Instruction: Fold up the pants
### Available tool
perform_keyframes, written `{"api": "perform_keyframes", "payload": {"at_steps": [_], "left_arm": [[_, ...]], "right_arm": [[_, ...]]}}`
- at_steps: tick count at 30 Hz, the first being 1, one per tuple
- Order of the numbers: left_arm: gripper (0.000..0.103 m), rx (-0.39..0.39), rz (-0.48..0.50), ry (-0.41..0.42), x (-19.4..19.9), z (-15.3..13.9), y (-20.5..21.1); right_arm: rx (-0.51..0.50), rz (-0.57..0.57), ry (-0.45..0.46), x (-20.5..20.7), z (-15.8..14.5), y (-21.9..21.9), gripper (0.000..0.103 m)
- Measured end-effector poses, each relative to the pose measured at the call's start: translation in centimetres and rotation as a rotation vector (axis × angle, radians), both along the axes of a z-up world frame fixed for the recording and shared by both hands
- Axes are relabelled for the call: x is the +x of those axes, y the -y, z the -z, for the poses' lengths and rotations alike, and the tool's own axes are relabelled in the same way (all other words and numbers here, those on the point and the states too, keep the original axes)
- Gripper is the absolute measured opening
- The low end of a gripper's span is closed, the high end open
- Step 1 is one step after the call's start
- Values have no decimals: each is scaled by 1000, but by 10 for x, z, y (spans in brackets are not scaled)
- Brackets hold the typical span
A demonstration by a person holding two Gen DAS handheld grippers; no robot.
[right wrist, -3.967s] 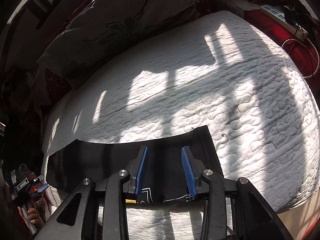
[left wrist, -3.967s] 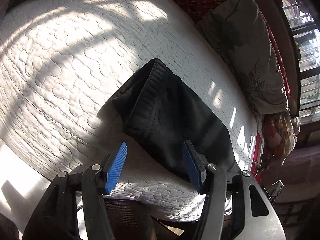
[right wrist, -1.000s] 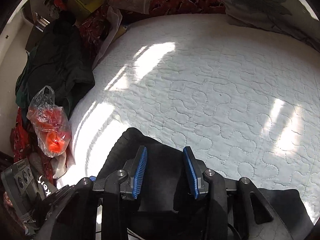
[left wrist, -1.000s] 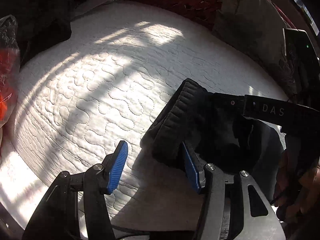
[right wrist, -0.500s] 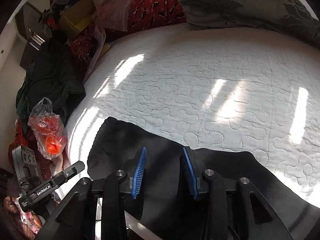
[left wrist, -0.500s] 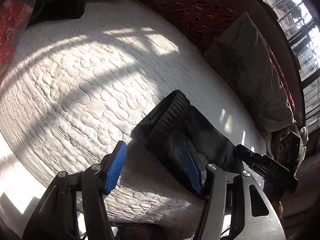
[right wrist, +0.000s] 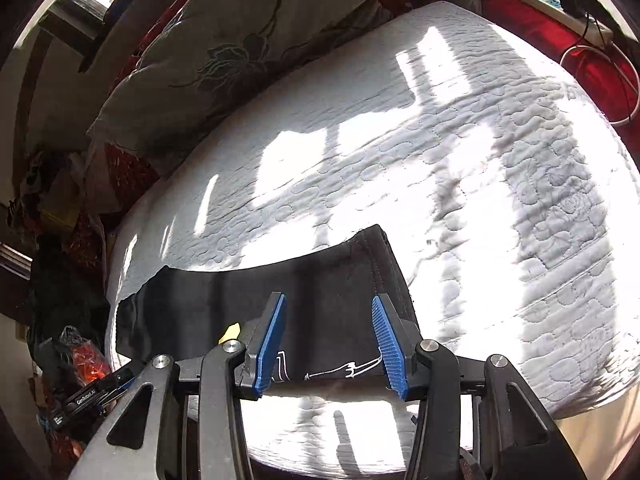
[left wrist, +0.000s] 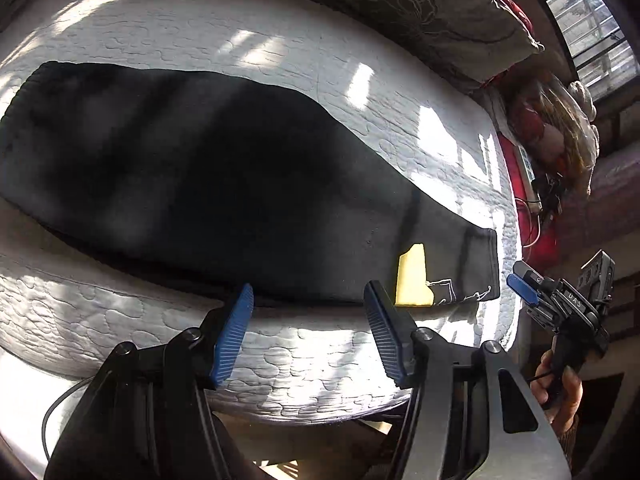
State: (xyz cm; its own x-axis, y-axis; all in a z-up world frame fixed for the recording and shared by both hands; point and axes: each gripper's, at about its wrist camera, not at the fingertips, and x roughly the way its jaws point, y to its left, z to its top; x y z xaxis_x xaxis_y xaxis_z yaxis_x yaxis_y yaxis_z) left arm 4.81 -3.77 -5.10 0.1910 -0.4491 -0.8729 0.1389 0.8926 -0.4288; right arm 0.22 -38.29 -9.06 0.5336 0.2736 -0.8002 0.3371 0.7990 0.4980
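Reading "GenRobot.AI", the left tool [right wrist: 90, 398] nears black pants [right wrist: 320, 300].

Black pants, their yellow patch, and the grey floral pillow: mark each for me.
Black fabric pants [left wrist: 224, 168]: left wrist view, middle of the flat cloth.
Yellow rectangular patch [left wrist: 413, 276]: left wrist view, its centre, near the cuff end.
Grey floral-print pillow [right wrist: 240, 52]: right wrist view, on the dark flower print.

Sunlit white quilted mattress [right wrist: 460, 168], floral pillow [right wrist: 240, 52] beneath window [left wrist: 592, 28]
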Motion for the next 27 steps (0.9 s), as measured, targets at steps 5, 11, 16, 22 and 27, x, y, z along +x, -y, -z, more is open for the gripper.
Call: {"api": "perform_keyframes", "payload": {"at_steps": [5,11,16,22,27], "left_arm": [[56,-1,48,-83,-14,6,42],[56,-2,2,-171,-12,23,46],[56,-21,-53,-196,-5,28,39],[56,-133,-83,-238,-14,27,41],[60,-133,-103,-293,-12,39,65]], "right_arm": [[29,40,-13,-20,20,20,47],[45,46,-24,-3,41,17,47],[-35,2,-9,14,34,8,7],[20,34,-26,14,43,19,9],[81,57,-29,8,49,24,18]]}}
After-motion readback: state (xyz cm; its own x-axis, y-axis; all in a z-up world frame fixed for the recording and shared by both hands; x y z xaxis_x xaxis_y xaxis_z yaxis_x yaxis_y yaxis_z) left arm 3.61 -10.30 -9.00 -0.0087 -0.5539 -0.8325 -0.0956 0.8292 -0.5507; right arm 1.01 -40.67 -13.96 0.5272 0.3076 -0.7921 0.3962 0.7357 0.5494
